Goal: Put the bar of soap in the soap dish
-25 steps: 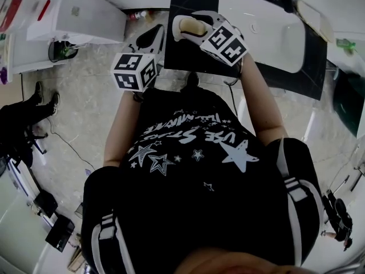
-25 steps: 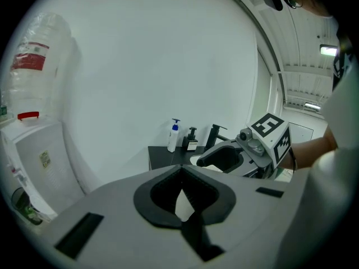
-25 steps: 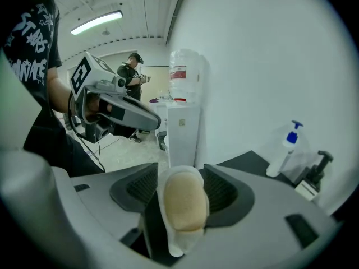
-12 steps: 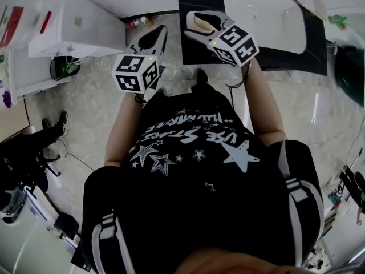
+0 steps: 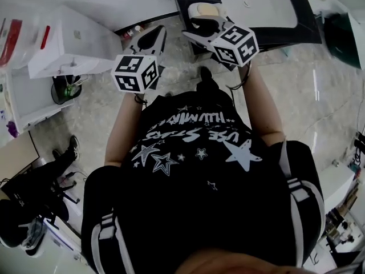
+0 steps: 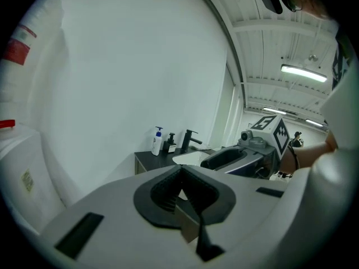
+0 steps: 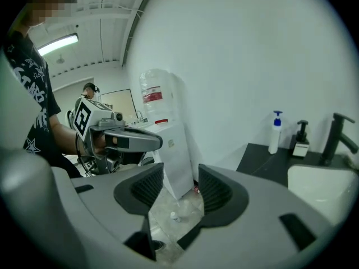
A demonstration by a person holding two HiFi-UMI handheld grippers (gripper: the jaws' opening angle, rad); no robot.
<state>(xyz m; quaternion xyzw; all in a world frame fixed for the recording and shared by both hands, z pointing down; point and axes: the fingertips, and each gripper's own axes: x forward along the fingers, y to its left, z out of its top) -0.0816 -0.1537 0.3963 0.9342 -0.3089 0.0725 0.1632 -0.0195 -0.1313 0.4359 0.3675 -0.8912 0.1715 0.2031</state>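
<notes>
- Lying in the white soap dish (image 5: 192, 10) at the near left corner of the black table (image 7: 263, 164), the pale tan bar of soap (image 5: 207, 8) is showing just beyond the tips of the right tool (image 5: 198, 26), with no pad touching it.
- The right tool is standing partly open. Its jaws have just been closing and are holding nothing. In the right gripper view only the pale floor (image 7: 168, 228) is showing through the gap between the ribbed black pads.
- The left tool (image 5: 158, 34) is hanging off the table's left side, over the floor. Its jaws are meeting at the tips and gripping nothing.
- Both tools are pointing toward the far side and slightly down, side by side and apart, each marker cube facing up at the head view.
- A white sink (image 7: 325, 189) is taking up the middle of the table. At its far edge a black faucet (image 7: 336, 136), a small black dispenser (image 7: 302, 139) and a white pump bottle (image 7: 275, 132) are standing upright in a row.
- A white water dispenser (image 7: 168, 156) is standing against the wall to the left of the table.
- The person, wearing a black star-printed T-shirt (image 5: 194, 153), is filling the near half of the head view.
</notes>
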